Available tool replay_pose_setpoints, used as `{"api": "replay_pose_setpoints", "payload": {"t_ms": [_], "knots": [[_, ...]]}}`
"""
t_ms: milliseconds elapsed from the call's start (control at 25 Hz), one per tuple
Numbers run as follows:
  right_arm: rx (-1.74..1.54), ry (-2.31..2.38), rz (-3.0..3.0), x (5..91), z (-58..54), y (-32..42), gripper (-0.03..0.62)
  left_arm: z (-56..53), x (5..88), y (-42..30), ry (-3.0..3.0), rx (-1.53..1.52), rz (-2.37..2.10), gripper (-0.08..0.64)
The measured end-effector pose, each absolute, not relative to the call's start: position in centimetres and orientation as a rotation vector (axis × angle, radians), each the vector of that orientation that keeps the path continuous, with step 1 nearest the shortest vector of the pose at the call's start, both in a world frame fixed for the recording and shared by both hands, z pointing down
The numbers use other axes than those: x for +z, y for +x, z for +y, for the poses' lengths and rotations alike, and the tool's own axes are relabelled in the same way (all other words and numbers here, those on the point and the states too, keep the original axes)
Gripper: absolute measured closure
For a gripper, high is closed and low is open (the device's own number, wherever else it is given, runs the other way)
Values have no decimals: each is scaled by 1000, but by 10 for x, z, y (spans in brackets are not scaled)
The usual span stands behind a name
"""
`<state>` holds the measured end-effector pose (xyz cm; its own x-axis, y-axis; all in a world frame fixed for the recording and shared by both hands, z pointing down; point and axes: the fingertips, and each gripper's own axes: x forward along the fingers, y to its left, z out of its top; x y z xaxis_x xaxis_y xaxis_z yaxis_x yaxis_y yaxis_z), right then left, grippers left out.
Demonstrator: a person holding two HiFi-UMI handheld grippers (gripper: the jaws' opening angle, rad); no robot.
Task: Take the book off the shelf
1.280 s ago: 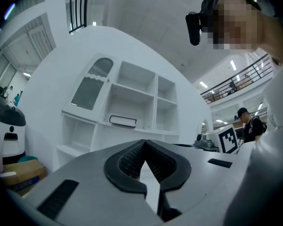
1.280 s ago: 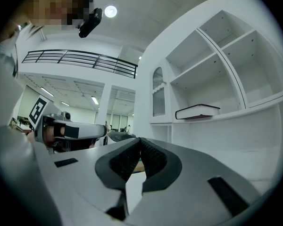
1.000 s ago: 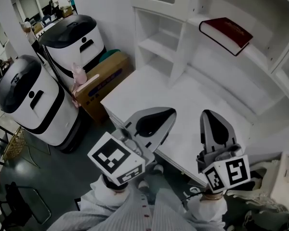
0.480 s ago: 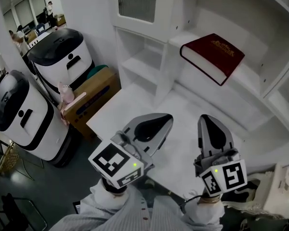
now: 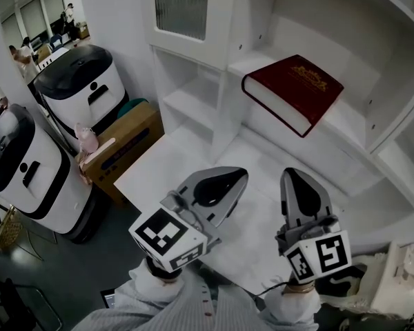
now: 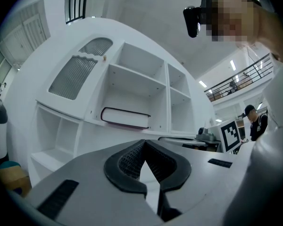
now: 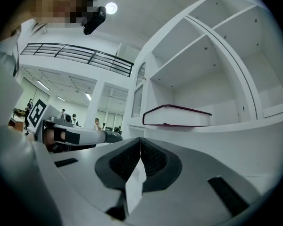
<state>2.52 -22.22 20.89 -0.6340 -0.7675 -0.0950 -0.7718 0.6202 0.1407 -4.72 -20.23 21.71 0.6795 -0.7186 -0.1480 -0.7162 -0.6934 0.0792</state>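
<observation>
A dark red hardback book (image 5: 293,92) lies flat on a white shelf (image 5: 345,119), its page edges facing me. The book is alone in that compartment. Both grippers hover over the white desk top (image 5: 172,167), below and short of the book, touching nothing. My left gripper (image 5: 243,173) is shut and holds nothing; in the left gripper view its tips (image 6: 144,141) meet below the book (image 6: 126,118). The right gripper (image 5: 294,174) is also shut and holds nothing; in the right gripper view its tips (image 7: 140,139) point just under the book (image 7: 177,117).
The white shelf unit has open cubbies (image 5: 193,98) to the book's left and a ribbed door (image 5: 181,5) above them. Left of the desk stand a cardboard box (image 5: 121,143) and two white-and-black machines (image 5: 79,81) (image 5: 21,164). People stand far off at the top left.
Both grippers have moved forward toward the shelf, staying shut. The book now looks larger and sits closer above them in the head view.
</observation>
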Motion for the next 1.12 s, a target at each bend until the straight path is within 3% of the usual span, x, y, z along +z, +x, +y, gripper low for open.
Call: {"api": "replay_pose_setpoints", "payload": {"t_ms": [1120], "knots": [[384,-1633,2698,200,-281,36,577,-290,208,-36,2975,-270,-935,549]]}}
